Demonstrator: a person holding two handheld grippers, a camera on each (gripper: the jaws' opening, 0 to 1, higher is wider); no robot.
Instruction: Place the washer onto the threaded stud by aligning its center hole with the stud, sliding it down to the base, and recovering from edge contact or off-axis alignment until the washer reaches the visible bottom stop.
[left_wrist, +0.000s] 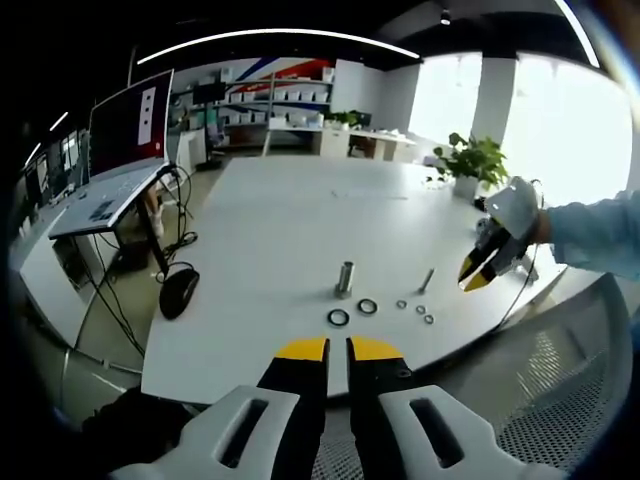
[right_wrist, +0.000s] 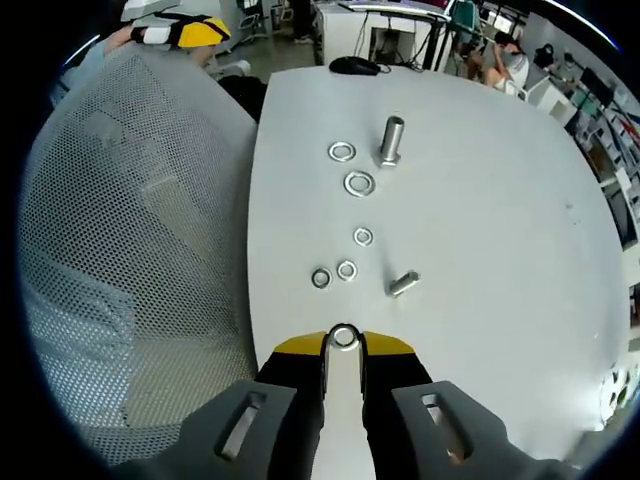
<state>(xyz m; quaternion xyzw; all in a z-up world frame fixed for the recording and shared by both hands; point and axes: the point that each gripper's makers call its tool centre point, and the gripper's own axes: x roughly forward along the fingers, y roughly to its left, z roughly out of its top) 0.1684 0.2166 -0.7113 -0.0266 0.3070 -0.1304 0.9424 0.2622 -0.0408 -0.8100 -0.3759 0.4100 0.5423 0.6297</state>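
in the left gripper view the left gripper (left_wrist: 337, 349) hangs over the near edge of the white table (left_wrist: 290, 230), its yellow-tipped jaws nearly together with only a thin gap and nothing between them. ahead of it, well apart from the tips, the threaded stud (left_wrist: 344, 278) stands upright on the tabletop, with two larger rings (left_wrist: 352, 312) lying just in front of its base and three small washers (left_wrist: 415, 310) scattered to the right, near a short bolt (left_wrist: 427, 280) lying tilted. the right gripper (left_wrist: 474, 274) comes in from the right, above the table's right edge, held by a hand in a light blue sleeve (left_wrist: 597, 235). a black mouse (left_wrist: 178, 292) sits at the left edge, a potted plant (left_wrist: 467, 165) at the far right edge, and the wide middle of the table beyond the stud is bare. in the right gripper view the right gripper (right_wrist: 343, 344) is closed on a washer (right_wrist: 343, 337), pinched between the jaw tips and held above the table's near part. the stud (right_wrist: 391, 141) stands well ahead, slightly right of the jaws' line, flanked by the two larger rings (right_wrist: 351, 168); three small washers (right_wrist: 344, 260) and the bolt (right_wrist: 404, 283) lie between gripper and stud — a loose cluster close to the table's left edge, beside a mesh chair back (right_wrist: 130, 250). to the right of the parts the tabletop is open.
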